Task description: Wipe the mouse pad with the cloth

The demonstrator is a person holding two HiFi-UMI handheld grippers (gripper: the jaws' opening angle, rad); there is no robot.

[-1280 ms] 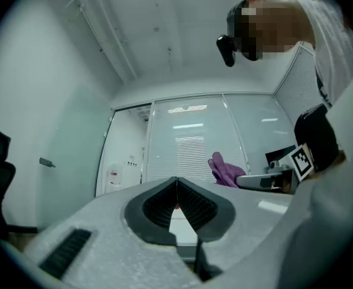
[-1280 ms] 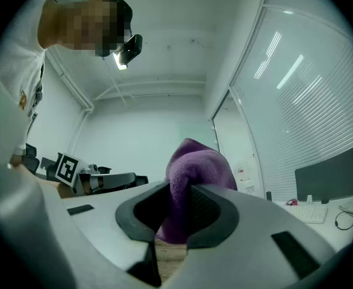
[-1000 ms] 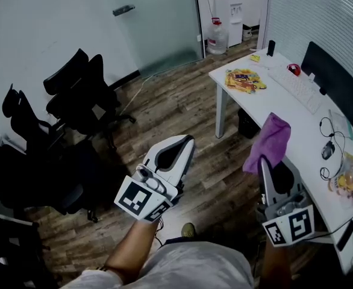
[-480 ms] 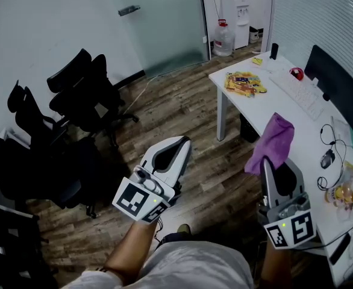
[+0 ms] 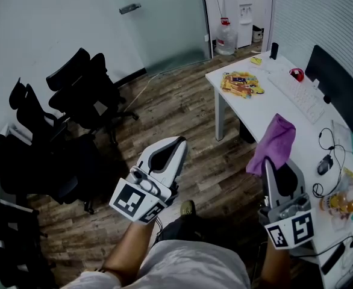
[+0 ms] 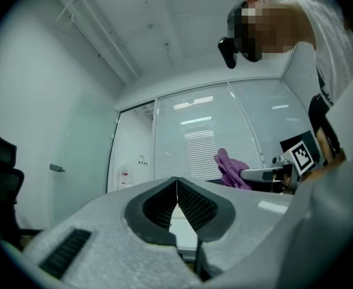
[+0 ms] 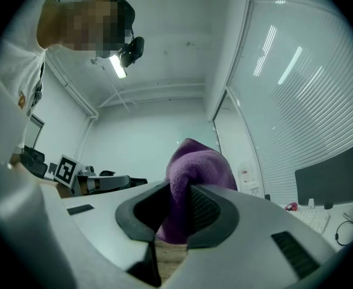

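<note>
My right gripper [image 5: 267, 161] is shut on a purple cloth [image 5: 274, 140], which bunches up above the jaws and hangs in the air beside the white desk [image 5: 267, 110]. In the right gripper view the cloth [image 7: 197, 170] fills the gap between the right gripper's [image 7: 179, 188] dark pads. My left gripper [image 5: 178, 144] is held over the wooden floor, shut and empty; in its own view the left gripper's [image 6: 176, 180] jaws meet at the tips, and the cloth [image 6: 231, 168] shows beyond. I cannot make out a mouse pad on the desk.
The desk holds a white keyboard [image 5: 297, 89], a red mouse [image 5: 296, 74], yellow snack packs [image 5: 241, 82], a black monitor [image 5: 339, 83] and a black corded mouse [image 5: 324, 164]. Black office chairs [image 5: 80, 89] stand at the left. A water dispenser [image 5: 234, 8] stands at the back.
Both grippers have stayed shut and shifted only slightly, the left a little lower and leftward. The view has turned a bit, and the desk now sits slightly further left.
</note>
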